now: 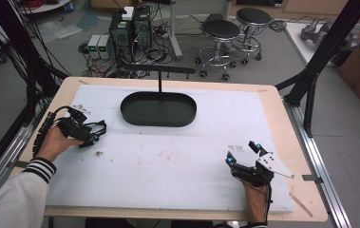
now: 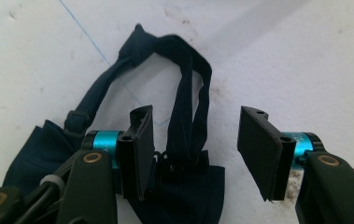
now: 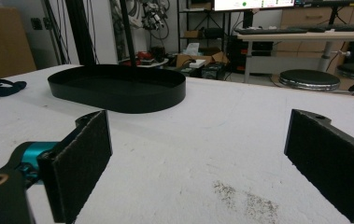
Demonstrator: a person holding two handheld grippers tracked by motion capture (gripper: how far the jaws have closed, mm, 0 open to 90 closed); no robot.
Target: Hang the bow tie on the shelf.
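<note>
A: What is being handled, and where?

B: A dark blue bow tie [image 2: 184, 182] is lying on the desk [image 1: 177, 161] at its left side. The left gripper [image 2: 195, 140] is being positioned over it, jaws released, the neck strap [image 2: 191, 93] between them, not yet pinched.

A: Orientation? The remainder?

B: The strap loop is pointing away from the jaws. The right gripper [image 3: 202, 158] is being held released, empty. Grasping is judged outstanding, possibly transfer to the black oval tray [image 1: 158, 110].

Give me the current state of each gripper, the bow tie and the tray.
Left gripper: jaws part open, astride the bow tie's strap, pads not pressing it.
Right gripper: open wide, nothing between the jaws, low over the white mat.
Dark blue bow tie: lying on the mat, strap looped.
Black oval tray: empty, flat on the mat.
</note>
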